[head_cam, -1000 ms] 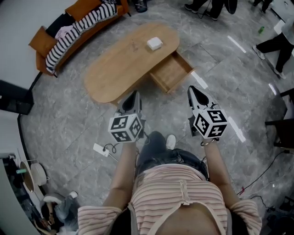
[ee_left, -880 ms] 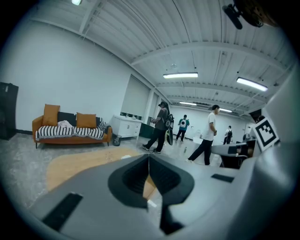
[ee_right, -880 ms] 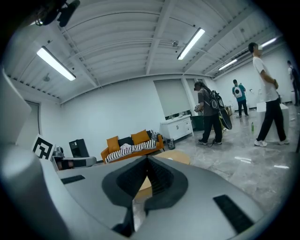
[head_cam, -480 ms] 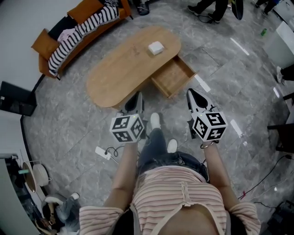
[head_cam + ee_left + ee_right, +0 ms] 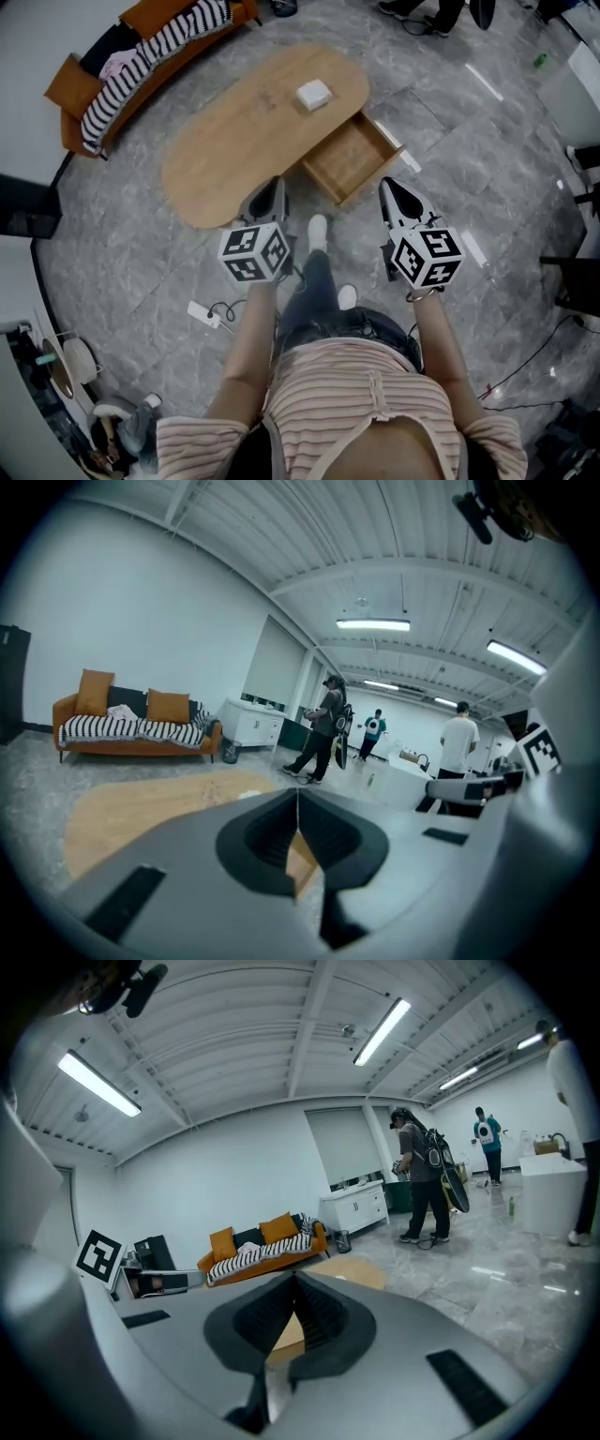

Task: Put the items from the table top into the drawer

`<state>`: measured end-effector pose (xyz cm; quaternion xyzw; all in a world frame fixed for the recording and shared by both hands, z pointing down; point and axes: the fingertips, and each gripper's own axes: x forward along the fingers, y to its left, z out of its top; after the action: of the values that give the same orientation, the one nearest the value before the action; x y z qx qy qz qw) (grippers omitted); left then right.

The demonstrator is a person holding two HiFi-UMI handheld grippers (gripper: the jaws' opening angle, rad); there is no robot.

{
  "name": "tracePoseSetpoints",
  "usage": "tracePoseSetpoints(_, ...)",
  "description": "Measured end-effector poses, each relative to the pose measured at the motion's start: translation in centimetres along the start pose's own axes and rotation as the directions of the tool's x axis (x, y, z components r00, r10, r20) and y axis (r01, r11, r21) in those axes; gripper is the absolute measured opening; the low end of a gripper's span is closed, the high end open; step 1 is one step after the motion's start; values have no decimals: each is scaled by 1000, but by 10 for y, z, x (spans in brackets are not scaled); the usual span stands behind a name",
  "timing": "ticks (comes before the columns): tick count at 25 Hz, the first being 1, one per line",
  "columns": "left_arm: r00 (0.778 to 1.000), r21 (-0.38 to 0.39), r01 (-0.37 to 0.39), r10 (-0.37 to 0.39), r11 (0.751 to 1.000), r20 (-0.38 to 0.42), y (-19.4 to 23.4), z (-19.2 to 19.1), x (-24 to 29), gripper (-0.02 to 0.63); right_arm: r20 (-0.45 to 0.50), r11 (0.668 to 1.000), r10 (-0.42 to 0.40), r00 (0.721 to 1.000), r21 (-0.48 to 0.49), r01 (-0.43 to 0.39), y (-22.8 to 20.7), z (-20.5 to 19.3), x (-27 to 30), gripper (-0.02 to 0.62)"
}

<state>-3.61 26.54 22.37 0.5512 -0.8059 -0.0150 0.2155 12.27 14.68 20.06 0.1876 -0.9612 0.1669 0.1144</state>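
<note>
Oval wooden bench (image 5: 234, 141) is the big thing here, with its drawer (image 5: 352, 157) standing open on the side facing the person. The left gripper (image 5: 275, 184) and right gripper (image 5: 388, 185) hover short of it, both with jaws clenched together, gripping nothing. 1 small white box (image 5: 314, 93) sits on the bench top, just behind the drawer.

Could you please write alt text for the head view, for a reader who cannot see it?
A person, seen from above, points a closed, empty left gripper and right gripper at an oval wooden table. One small white item lies on its top, and its drawer stands open and looks empty. An orange sofa sits beyond.
</note>
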Motion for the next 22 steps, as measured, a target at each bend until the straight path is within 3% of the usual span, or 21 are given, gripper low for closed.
tracePoseSetpoints(13, 992, -38, 31, -36, 999, -121, 97, 37, 167, 14, -103, 997, -75, 992, 12, 76, -41, 29, 162, 8)
tracePoseSetpoints(22, 956, -49, 69, -80, 996, -282, 140, 12, 273, 15, -193, 986, -159, 968, 27, 167, -70, 19, 230, 8)
